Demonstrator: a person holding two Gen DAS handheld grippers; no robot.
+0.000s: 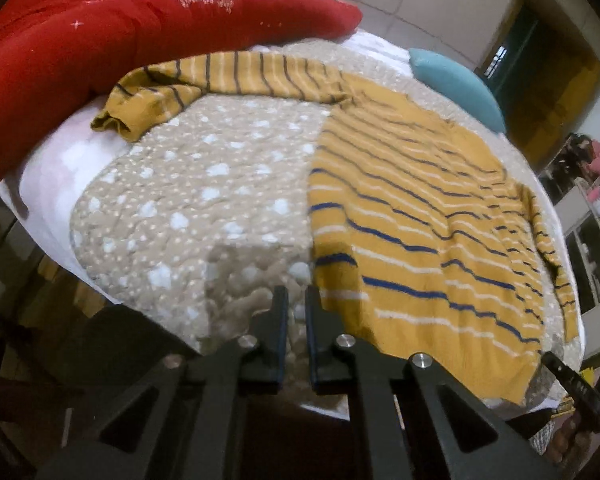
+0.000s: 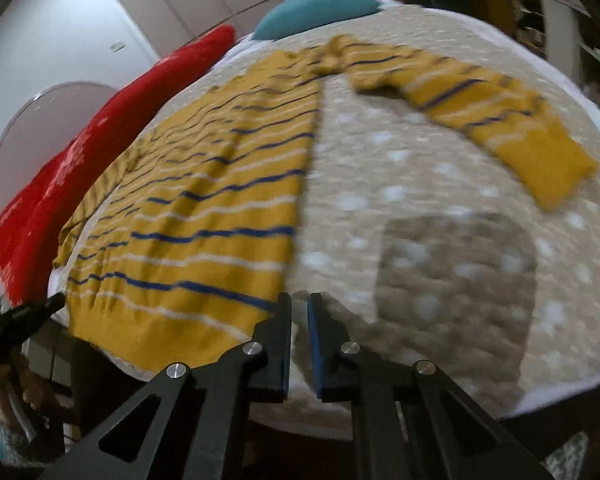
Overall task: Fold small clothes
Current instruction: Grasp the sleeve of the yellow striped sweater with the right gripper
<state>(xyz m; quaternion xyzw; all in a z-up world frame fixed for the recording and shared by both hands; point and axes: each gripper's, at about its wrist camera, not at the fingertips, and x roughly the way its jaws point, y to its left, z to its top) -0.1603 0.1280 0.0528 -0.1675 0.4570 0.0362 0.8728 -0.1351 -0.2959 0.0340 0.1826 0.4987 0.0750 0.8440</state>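
Note:
A mustard-yellow sweater (image 1: 412,216) with blue and white stripes lies flat on a beige dotted blanket (image 1: 188,200). One sleeve (image 1: 220,76) stretches out to the left in the left wrist view. In the right wrist view the sweater body (image 2: 204,208) is at left and the other sleeve (image 2: 496,120) stretches out to the right. My left gripper (image 1: 297,300) hangs over the blanket just left of the sweater's hem, jaws nearly together and empty. My right gripper (image 2: 299,306) hangs just right of the hem corner, jaws nearly together and empty.
A red quilt (image 1: 100,40) is bunched along the far left side of the bed. A teal pillow (image 1: 456,84) lies at the head; it also shows in the right wrist view (image 2: 316,8). The bed's near edge is right under both grippers. Shelves stand at right.

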